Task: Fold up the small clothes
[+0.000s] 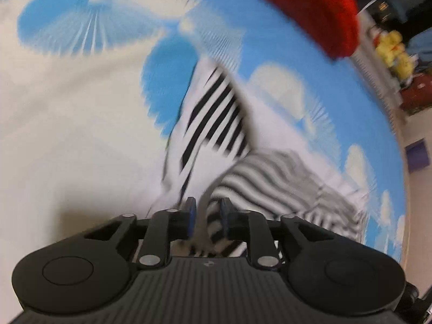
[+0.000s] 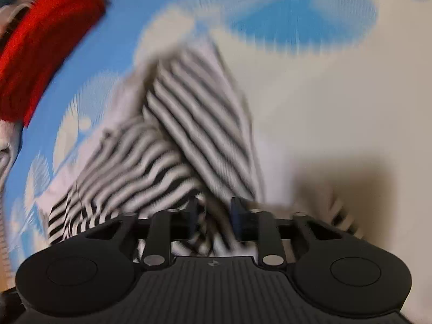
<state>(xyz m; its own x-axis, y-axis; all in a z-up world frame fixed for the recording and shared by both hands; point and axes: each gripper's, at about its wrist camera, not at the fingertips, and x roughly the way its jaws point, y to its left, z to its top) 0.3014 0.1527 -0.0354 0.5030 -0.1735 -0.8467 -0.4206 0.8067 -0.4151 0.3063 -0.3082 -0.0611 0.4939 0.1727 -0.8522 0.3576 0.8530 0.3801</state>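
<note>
Blue-and-cream patterned cloth point(image 1: 67, 135) covers the surface, with a red garment point(image 1: 318, 8) at its far edge. On it lies a crumpled black-and-white striped garment point(image 2: 167, 140). Left tongs point(image 1: 206, 216) and right tongs point(image 2: 213, 216) each stand partly open, striped fabric loose between their pads, not pinched.

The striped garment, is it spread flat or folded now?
Partly folded. In the right wrist view, one panel of the striped garment lies over another with stripes crossing at different angles. Blur hides whether the fold is neat.
</note>
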